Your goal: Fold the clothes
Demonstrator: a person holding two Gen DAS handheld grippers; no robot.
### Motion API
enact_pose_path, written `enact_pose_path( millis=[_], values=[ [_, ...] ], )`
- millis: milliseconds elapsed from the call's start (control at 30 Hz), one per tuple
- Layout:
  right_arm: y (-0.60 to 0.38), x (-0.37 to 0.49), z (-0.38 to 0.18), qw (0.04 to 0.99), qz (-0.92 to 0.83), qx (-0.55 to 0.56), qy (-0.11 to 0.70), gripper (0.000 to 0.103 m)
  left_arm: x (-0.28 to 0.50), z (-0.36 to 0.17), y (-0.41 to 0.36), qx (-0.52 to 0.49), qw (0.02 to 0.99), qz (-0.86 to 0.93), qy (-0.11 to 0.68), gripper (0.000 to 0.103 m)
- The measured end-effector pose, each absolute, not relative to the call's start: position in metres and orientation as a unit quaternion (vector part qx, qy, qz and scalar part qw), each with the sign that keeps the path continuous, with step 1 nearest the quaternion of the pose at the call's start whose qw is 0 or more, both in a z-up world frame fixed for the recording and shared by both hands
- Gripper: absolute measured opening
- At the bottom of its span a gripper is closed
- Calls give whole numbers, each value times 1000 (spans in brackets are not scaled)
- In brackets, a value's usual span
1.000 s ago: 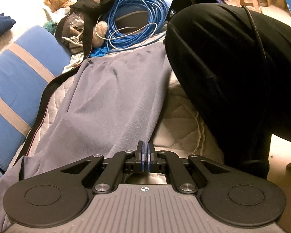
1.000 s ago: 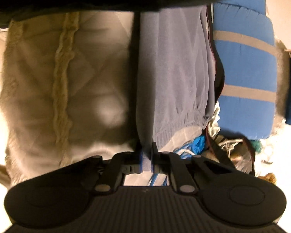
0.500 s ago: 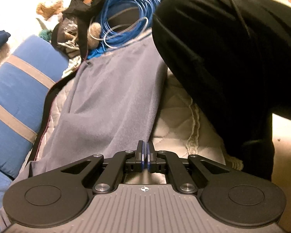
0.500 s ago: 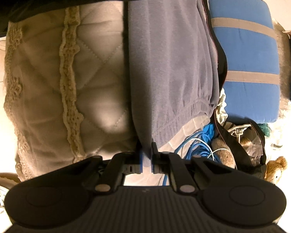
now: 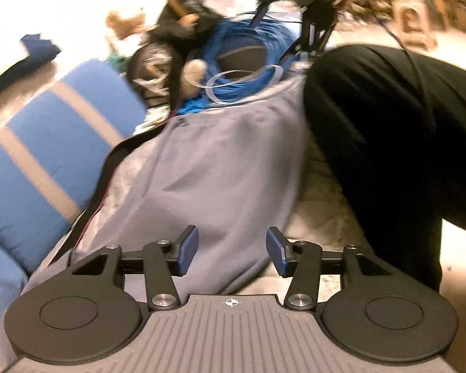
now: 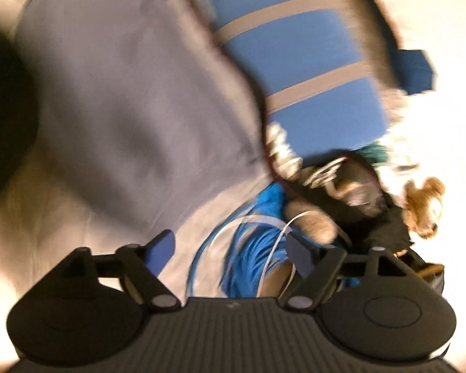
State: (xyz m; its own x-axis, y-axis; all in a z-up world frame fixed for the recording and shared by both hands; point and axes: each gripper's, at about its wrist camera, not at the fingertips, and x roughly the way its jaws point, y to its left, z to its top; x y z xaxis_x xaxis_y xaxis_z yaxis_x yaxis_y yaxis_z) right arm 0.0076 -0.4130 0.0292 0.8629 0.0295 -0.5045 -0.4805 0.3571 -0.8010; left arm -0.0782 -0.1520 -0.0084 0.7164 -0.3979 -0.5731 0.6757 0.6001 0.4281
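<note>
Two views, both smeared by motion blur. Largest: cream quilted bed cover (image 5: 323,192), spread underneath everything. Next, blue cushion with tan stripes (image 5: 43,155), lying along the far edge of the cover. Then grey fleece garment (image 5: 220,168), laid flat and lengthwise on the quilt, one long edge beside the cushion, the other beside a person's black-trousered leg (image 5: 388,143). Beyond the garment's far end, a coil of bright blue cable (image 5: 248,49), touching a heap of black fabric (image 5: 183,15) with a small brown plush bear (image 6: 425,205) just beside it. Left hand-held gripper (image 5: 231,250): blue pads spread wide apart, grey fleece visible between them, nothing pinched. Right hand-held gripper (image 6: 233,248): likewise spread wide, gripping nothing, over the blue cable near the garment's end.
</note>
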Motion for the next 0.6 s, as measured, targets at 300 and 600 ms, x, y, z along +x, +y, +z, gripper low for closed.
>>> enact_pose_path(
  millis=[300,600],
  values=[
    [-311,-17,70,872,226,-400,168,101,-43,1,-73,293,916,-127,245,47],
    [-218,-27,36,889,313,-291,165,103,-5,-34,14,369,878,85,293,47]
  ],
)
